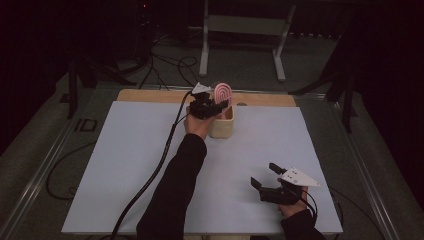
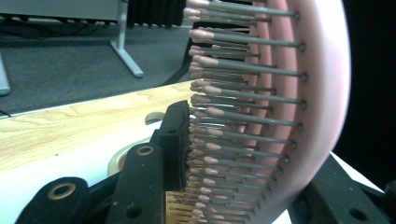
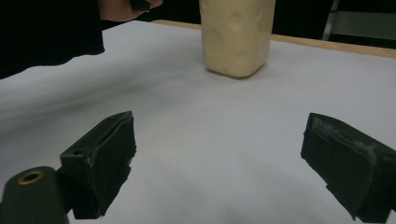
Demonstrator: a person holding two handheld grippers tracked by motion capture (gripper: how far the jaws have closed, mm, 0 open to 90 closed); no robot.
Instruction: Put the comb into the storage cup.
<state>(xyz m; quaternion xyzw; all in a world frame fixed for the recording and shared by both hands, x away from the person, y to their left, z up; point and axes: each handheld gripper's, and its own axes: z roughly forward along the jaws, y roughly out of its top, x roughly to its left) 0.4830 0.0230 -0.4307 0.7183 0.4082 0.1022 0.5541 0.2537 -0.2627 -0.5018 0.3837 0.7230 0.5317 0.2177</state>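
High view: left claw (image 1: 218, 106) grasps pink hairbrush (image 1: 222, 93) over cream holder (image 1: 222, 127); right claw (image 1: 263, 176) released; no readable writing.

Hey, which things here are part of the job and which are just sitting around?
In the job:
- pink hairbrush, clamped in the left tool
- cream holder under it

Just around:
- right tool, open over the white sheet
- metal stand behind the table

White sheet (image 1: 130, 165) open on all sides; sole obstacles: cream holder (image 1: 222, 125) with pink hairbrush (image 1: 223, 94) near far edge, and person's left forearm (image 1: 175, 185) lying across the middle.
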